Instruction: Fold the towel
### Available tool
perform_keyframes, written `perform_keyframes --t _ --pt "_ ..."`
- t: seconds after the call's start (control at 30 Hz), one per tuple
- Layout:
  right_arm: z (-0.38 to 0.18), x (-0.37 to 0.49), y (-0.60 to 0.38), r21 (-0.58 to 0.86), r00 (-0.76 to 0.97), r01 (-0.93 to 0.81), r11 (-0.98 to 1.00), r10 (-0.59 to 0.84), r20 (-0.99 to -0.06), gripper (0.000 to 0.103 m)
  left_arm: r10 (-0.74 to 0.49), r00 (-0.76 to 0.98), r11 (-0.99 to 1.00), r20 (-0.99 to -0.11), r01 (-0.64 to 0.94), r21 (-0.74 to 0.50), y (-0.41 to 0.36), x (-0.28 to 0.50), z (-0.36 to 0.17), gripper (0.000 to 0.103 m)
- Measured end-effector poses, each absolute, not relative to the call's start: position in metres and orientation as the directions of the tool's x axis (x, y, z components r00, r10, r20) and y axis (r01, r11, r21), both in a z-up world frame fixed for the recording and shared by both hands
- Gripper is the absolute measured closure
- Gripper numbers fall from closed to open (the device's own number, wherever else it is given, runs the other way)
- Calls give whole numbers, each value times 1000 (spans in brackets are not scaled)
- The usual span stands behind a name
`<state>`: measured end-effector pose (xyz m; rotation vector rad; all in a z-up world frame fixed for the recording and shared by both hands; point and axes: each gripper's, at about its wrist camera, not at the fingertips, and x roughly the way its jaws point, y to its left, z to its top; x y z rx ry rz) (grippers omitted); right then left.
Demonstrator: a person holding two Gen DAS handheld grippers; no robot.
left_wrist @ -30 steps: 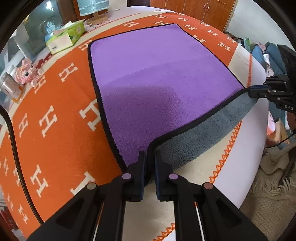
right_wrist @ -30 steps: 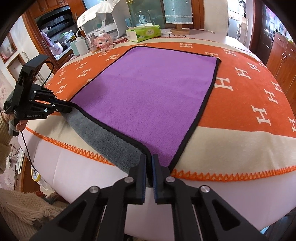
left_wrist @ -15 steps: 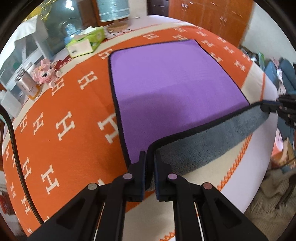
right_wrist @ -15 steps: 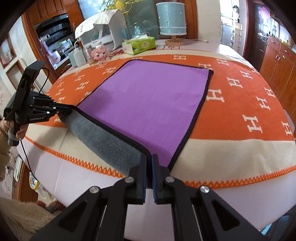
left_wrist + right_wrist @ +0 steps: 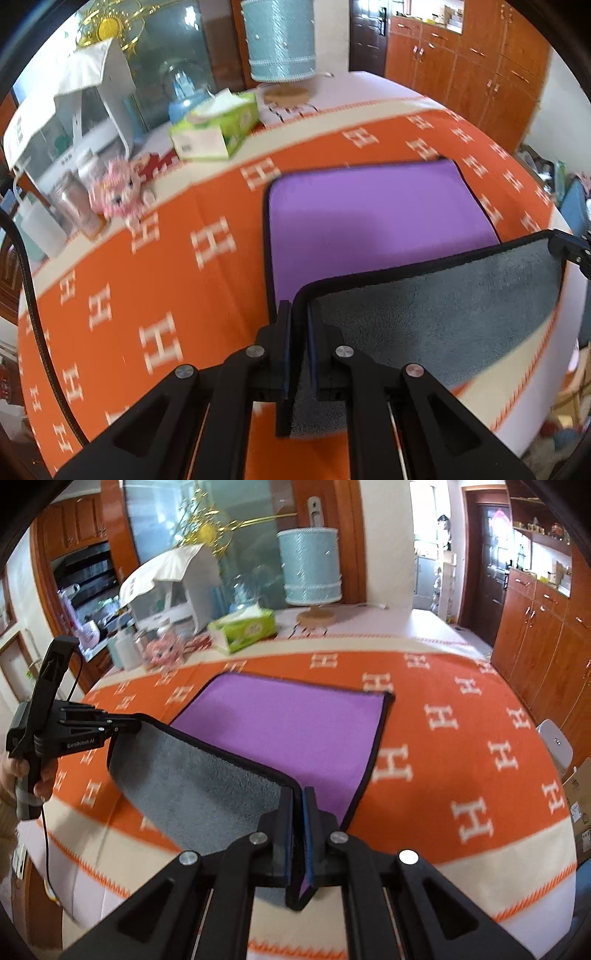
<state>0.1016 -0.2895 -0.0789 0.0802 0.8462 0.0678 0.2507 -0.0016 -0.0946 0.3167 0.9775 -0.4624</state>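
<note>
two corners of the towel point(image 5: 436, 314) sit clamped, one in each gripper, left point(image 5: 298, 354) and right point(image 5: 294, 840); uneven travel toward the frame's top could skew the fold.

Both grippers point(image 5: 299, 317) point(image 5: 298, 801) clamped, raised

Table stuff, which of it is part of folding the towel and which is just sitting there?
In the job: towel, left tongs, right tongs.
Lying about: tissue box, pink plush toy, lamp, orange blanket.
</note>
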Motion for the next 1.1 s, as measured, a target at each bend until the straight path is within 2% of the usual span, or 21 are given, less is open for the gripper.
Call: perform_keyframes --t 0.2,0.57,1.1 --pt "-76 149 -310 97 681 39 994 44 -731 99 -189 529 882 -827 462 95 -27 295 -91 97" --pt "-97 217 -332 55 658 130 990 -45 -752 98 -105 550 913 -829 384 140 -67 357 -114 97" --pt "-132 259 -347 19 600 166 986 -86 -795 98 -41 528 926 -848 338 166 -90 387 -147 97"
